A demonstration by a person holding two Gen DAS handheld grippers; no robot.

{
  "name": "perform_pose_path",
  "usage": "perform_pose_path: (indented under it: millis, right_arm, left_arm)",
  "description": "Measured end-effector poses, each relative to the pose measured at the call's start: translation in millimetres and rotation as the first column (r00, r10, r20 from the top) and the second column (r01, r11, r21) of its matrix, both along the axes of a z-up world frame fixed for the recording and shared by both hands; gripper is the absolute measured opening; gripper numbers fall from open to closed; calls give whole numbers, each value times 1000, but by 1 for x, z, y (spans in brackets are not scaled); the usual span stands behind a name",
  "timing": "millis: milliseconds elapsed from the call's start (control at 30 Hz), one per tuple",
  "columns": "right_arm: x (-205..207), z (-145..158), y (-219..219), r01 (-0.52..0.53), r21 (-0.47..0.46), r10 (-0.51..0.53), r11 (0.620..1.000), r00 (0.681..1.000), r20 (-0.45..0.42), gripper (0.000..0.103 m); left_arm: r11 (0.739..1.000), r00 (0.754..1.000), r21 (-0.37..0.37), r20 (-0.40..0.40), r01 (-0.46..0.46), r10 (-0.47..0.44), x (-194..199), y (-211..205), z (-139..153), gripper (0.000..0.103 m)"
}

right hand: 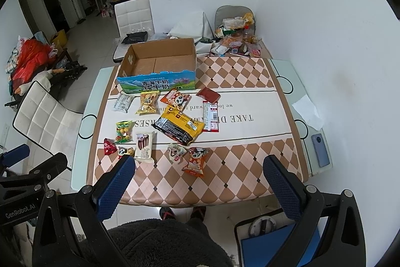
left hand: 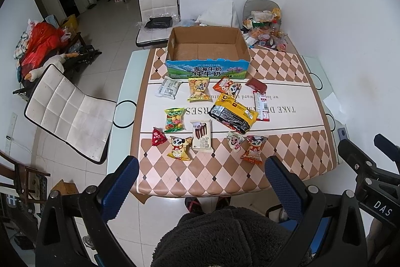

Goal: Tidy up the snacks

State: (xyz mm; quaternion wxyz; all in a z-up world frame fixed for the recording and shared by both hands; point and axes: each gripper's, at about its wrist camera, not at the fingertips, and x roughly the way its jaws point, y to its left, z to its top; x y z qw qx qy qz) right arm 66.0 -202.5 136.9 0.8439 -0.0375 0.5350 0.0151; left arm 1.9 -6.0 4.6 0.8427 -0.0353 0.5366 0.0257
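1. Sitting open at the far end of the table [left hand: 312, 162] is the cardboard milk box [left hand: 207, 51], and there's nothing in it, just bare cardboard floor in both views.
2. Snacks lie scattered on the patterned cloth just in front of the box: a white packet [left hand: 168, 88], a yellow biscuit bag [left hand: 198, 89], an orange panda bag [left hand: 228, 86], a dark red pouch [left hand: 255, 85] and a long red-and-white strip [left hand: 262, 105].
3. Middle of the spread: a big black-and-yellow pack [left hand: 233, 113], with a green candy bag [left hand: 174, 119] well apart to its left and a Franzzi wafer pack [left hand: 202, 138] nearer the edge.
4. Nearest the edge: a small red triangle packet [left hand: 158, 137], a yellow panda bag [left hand: 180, 147], a small white panda packet [left hand: 235, 140] and another orange panda bag [left hand: 253, 150].
5. Only the right wrist view catches a blue phone [right hand: 320, 150] on the glass at the table's right side, with a white tissue [right hand: 307, 111] beyond it.
6. Left gripper [left hand: 201, 182] hangs over the near edge, jaws spread wide, holding nothing.
7. Right gripper [right hand: 200, 184]: same story, fingers wide apart, empty.
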Motion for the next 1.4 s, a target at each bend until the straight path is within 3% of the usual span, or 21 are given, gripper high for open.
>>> perform_pose_path:
  millis: [1400]
  right_arm:
    - [4, 5, 2, 2, 7, -2, 1000, 1000, 7, 103]
  left_arm:
    - [1000, 1000, -2, 13, 1, -1, 8, -6, 16, 103]
